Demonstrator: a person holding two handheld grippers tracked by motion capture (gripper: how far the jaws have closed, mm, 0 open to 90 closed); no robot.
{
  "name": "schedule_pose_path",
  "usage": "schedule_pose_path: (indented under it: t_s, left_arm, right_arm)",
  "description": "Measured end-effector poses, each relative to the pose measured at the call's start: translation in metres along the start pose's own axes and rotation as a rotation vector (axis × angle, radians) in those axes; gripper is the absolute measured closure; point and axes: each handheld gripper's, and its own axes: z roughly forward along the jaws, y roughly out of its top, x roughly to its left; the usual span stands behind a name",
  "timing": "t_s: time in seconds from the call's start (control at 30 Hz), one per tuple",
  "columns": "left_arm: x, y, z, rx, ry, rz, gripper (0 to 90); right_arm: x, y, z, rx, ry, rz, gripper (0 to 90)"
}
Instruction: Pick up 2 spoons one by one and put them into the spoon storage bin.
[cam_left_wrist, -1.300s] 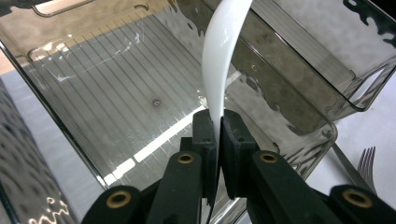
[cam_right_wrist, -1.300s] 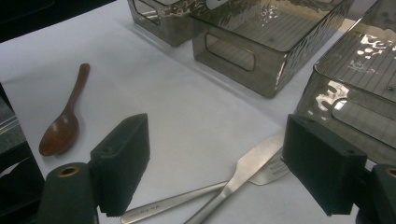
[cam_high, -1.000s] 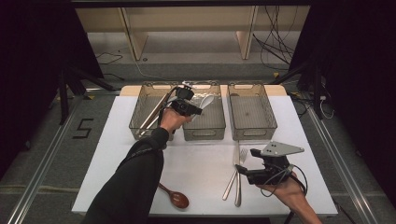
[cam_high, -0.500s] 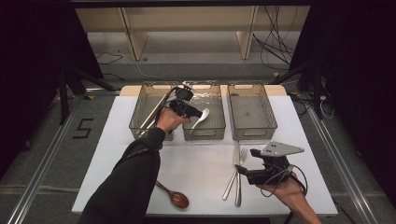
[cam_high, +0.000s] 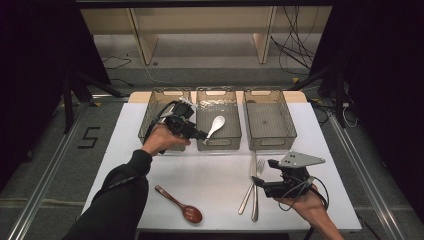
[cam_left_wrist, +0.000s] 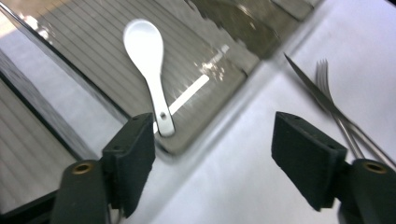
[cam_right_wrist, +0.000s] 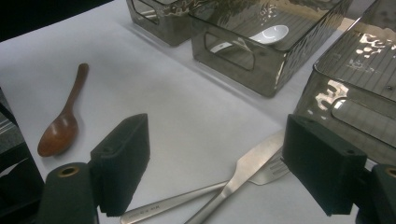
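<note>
A white ceramic spoon (cam_high: 216, 125) (cam_left_wrist: 145, 46) (cam_right_wrist: 268, 33) lies in the middle smoked-plastic bin (cam_high: 217, 90), bowl toward the far end. My left gripper (cam_high: 200, 135) (cam_left_wrist: 224, 144) hovers at that bin's near left corner. Its jaws have just been opening and stand open, with nothing between them; the spoon's handle tip lies just beyond one pad. My right gripper (cam_high: 257, 182) (cam_right_wrist: 219, 168) rests open at the near right of the table, its jaws over the handles of a steel fork (cam_high: 255, 200) (cam_right_wrist: 273, 171) and knife (cam_high: 246, 197) (cam_right_wrist: 247, 164).
Two more bins flank the middle one: left (cam_high: 155, 107) and right (cam_high: 267, 92). A brown wooden spoon (cam_high: 180, 205) (cam_right_wrist: 63, 121) lies near the table's front edge. The white tabletop (cam_high: 215, 175) ends just past the right hand.
The left gripper, shut on the white spoon over the middle bin, has opened and let it go. The spoon now lies in the bin. The left hand drew back toward the near left.
</note>
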Motion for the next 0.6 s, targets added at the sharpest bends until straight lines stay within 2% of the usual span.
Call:
schedule_pose_path:
  t_s: [0.23,0.37,0.4,0.5,0.6]
  left_arm:
    - [-0.011,-0.024,-0.014,-0.016,-0.030,0.040,24.8]
    - [-0.016,-0.031,-0.020,-0.005,-0.012,0.075,23.9]
    - [-0.018,-0.033,-0.021,-0.007,-0.023,0.073,23.8]
    - [-0.023,-0.040,-0.024,0.013,-0.022,0.105,22.9]
    - [-0.027,-0.050,-0.021,0.050,-0.021,0.120,22.7]
  right_arm:
    - [0.000,0.000,0.001,-0.002,-0.004,0.002,24.1]
    - [0.000,0.000,0.001,0.001,-0.005,0.003,24.1]
    - [0.001,0.000,0.000,0.000,-0.005,-0.002,24.1]
    - [0.001,0.000,-0.001,-0.006,-0.005,-0.001,24.1]
    - [0.000,0.000,0.000,-0.002,-0.004,-0.004,24.1]
